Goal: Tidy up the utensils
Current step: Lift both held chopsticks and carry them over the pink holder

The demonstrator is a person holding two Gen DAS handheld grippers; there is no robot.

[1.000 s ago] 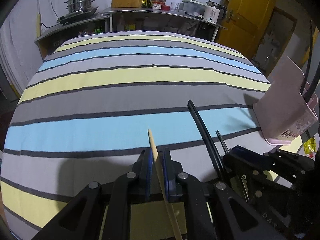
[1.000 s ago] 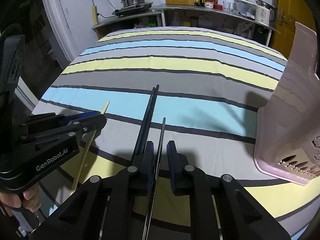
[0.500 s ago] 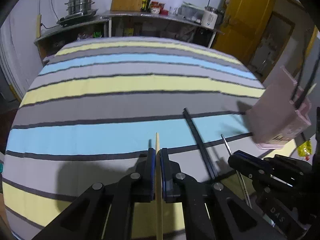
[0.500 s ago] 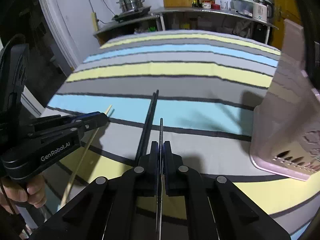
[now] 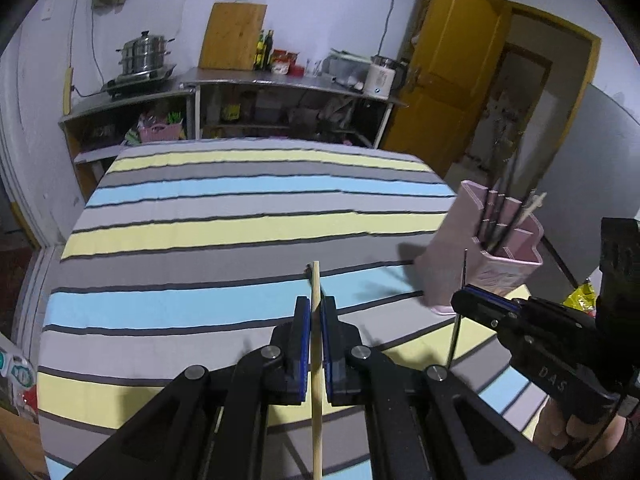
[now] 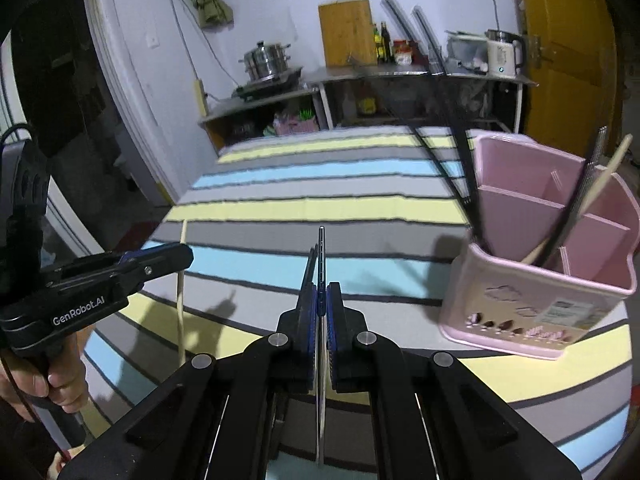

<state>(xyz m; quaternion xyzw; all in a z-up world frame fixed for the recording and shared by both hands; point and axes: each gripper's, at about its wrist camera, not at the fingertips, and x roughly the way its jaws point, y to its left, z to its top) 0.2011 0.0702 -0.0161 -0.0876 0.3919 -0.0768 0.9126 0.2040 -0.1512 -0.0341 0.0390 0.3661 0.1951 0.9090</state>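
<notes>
Jaws of my left gripper [image 5: 315, 320] clamp a wooden chopstick [image 5: 317, 380] and those of my right gripper [image 6: 321, 308] clamp a metal chopstick [image 6: 321, 264], both above the striped tablecloth [image 5: 200, 240], left of the pink utensil holder [image 6: 536, 304].

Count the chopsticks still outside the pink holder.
3: a wooden one in the left tool, a metal one in the right tool, a black one lying on the cloth; others may be hidden.

Wooden chopstick [image 5: 317, 432] and metal chopstick [image 6: 320, 420] cut off by bottom edge.
</notes>
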